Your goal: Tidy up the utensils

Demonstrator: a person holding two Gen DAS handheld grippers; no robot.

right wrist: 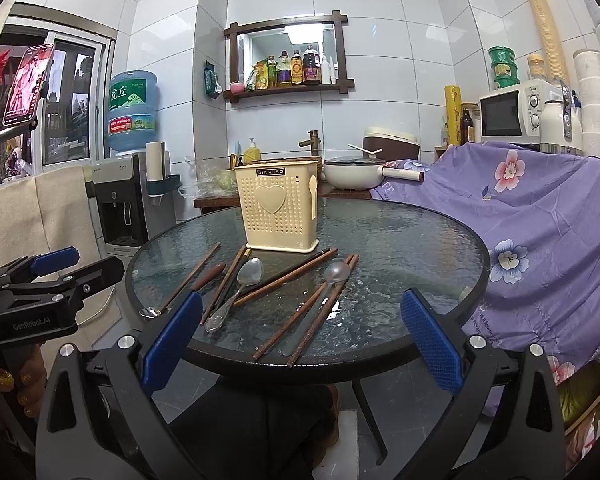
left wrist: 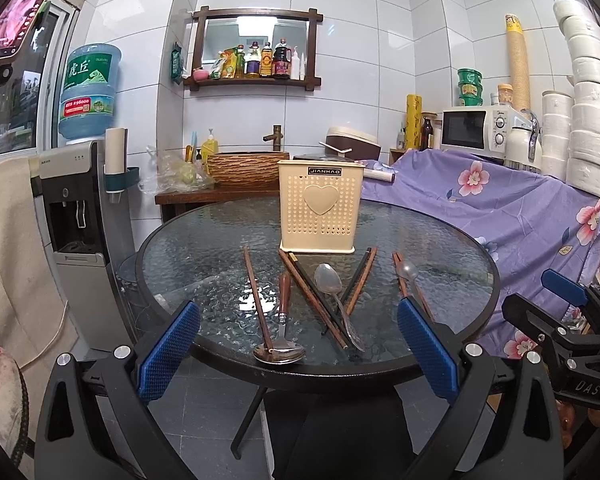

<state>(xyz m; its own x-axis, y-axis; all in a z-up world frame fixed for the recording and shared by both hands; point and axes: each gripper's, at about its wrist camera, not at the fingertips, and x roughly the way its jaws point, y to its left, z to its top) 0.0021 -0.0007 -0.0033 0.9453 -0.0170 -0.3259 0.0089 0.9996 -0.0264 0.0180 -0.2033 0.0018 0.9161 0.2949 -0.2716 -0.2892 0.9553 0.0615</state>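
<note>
Left claw (left wrist: 298, 354): jaws spread wide, nothing between the blue pads (left wrist: 168, 344), held low and level, pointing forward. Right claw (right wrist: 300, 344): jaws likewise wide apart, empty, same low forward pose. Held side by side, apart, each visible at the edge of the other's view. Fingers (right wrist: 4, 380) of the left hand wrapped round the left claw's grip, nails glittery gold. Dark trouser legs (left wrist: 332, 432) below.

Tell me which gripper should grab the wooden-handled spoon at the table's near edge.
Probably left: the wooden-handled spoon lies between the open left gripper fingers, while the right gripper faces the chopsticks further right.
</note>
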